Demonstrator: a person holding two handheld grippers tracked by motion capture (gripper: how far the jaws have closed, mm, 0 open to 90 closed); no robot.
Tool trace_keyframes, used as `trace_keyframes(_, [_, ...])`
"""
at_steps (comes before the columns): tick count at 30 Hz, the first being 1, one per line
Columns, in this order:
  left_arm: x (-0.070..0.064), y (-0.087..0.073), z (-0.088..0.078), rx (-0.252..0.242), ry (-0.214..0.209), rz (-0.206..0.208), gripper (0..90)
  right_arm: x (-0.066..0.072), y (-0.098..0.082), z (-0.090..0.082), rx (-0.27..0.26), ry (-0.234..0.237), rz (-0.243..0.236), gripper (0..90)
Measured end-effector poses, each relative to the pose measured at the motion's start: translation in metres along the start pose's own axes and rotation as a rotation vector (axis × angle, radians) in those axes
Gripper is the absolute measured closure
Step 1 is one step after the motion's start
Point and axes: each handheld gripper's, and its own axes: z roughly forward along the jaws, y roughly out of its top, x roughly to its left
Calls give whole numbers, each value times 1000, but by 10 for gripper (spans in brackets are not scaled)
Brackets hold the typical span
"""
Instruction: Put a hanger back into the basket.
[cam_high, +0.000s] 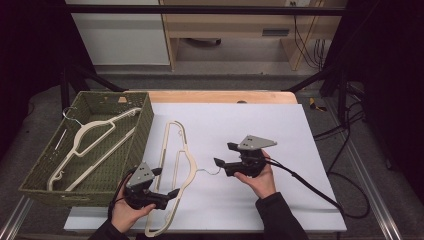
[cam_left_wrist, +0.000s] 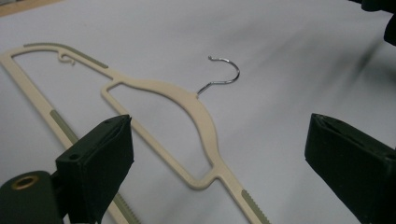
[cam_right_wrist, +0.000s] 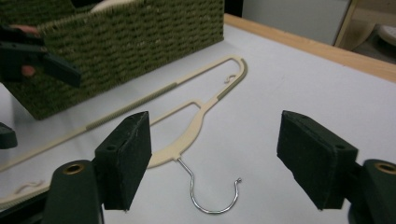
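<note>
**Cream hanger flat on the worktop, both hand-held grippers open and close by**

The cream hanger (cam_high: 176, 165) lies flat on the white sheet (cam_high: 280, 130) covering the worktop, just right of the woven green basket (cam_high: 142, 131). Its long axis runs from the far side toward the person's side. Its wire hook (cam_high: 210, 171) points right, toward the right hand-held gripper.

Left hand-held gripper (cam_high: 170, 195): held at the near end of the hanger, over or against the lower arm; contact cannot be confirmed from the high view. In the left gripper view the jaws stand wide apart, with the hanger's neck (cam_left_wrist: 205, 121) and the hook (cam_left_wrist: 226, 74) on the sheet beyond them. Nothing is clamped.

Right hand-held gripper (cam_high: 220, 161): held just right of the hook tip. In the right gripper view the jaws stand moderately wide, and the hook (cam_right_wrist: 210, 193) lies on the sheet between and below them. The pads (cam_right_wrist: 128, 156) do not touch the wire. Nothing is held.

Basket contents: a second cream hanger (cam_high: 90, 145) rests tilted inside the basket, with its hook (cam_high: 70, 116) near the far left corner.
</note>
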Motion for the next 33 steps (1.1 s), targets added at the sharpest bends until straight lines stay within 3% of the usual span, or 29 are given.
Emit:
trace_keyframes(5, [-1,-5,2,20,-10,-7,76,2,-3,29,79,43,-13,334])
trace_keyframes(11, [0,-7,7,41,-12,-4,76,3,-8,55,140,54,-36,417])
trace_keyframes(17, [1,-6,7,31,-9,-8,77,4,-18,77,219,66,-81,507])
trace_keyframes(25, [2,-8,8,38,-10,-12,77,4,-27,92,272,95,-105,670])
trace_keyframes(33, [2,-8,10,37,-14,-14,78,4,-33,99,317,104,-139,778])
